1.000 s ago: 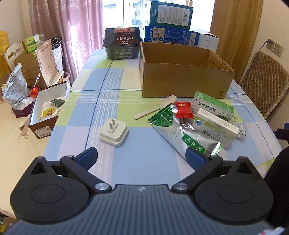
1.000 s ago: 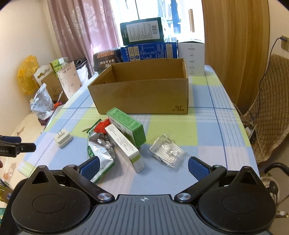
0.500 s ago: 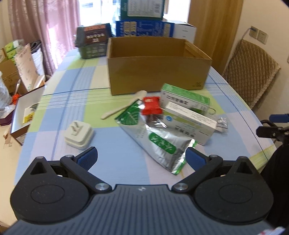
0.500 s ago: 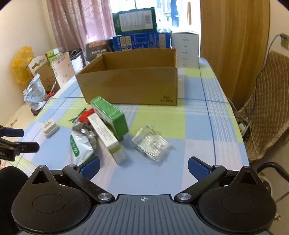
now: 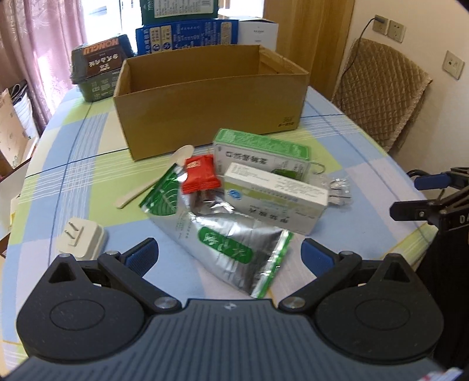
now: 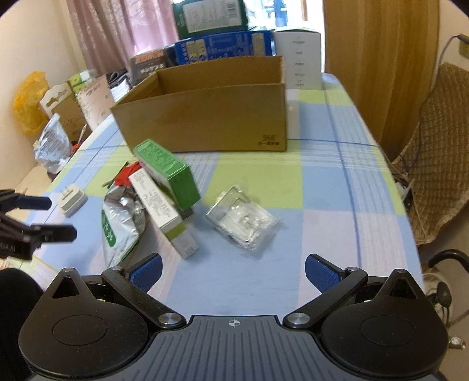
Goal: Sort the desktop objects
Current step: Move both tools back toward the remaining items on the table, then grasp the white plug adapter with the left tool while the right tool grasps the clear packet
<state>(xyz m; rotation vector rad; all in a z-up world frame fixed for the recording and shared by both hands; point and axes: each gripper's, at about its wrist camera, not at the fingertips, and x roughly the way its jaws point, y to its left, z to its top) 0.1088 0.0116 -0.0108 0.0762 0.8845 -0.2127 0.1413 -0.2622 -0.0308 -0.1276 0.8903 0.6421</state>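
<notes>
I see bright daylight entering through the window [image 5: 123,17] at the far end, blowing out beside the pink curtain [image 6: 117,32]. The foil pouch [image 5: 222,231] throws glare. Shadows on the checked tablecloth [image 6: 328,181] are soft. Fisheye bending curves both views' edges, corners vignette black, and slight motion blur softens print.

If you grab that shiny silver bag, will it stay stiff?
Probably not. The silver bag is crinkled and looks flat, so it would likely flop and bend. Its foil looks smooth, so it might slip. The white box overlaps its top and may shift.
</notes>
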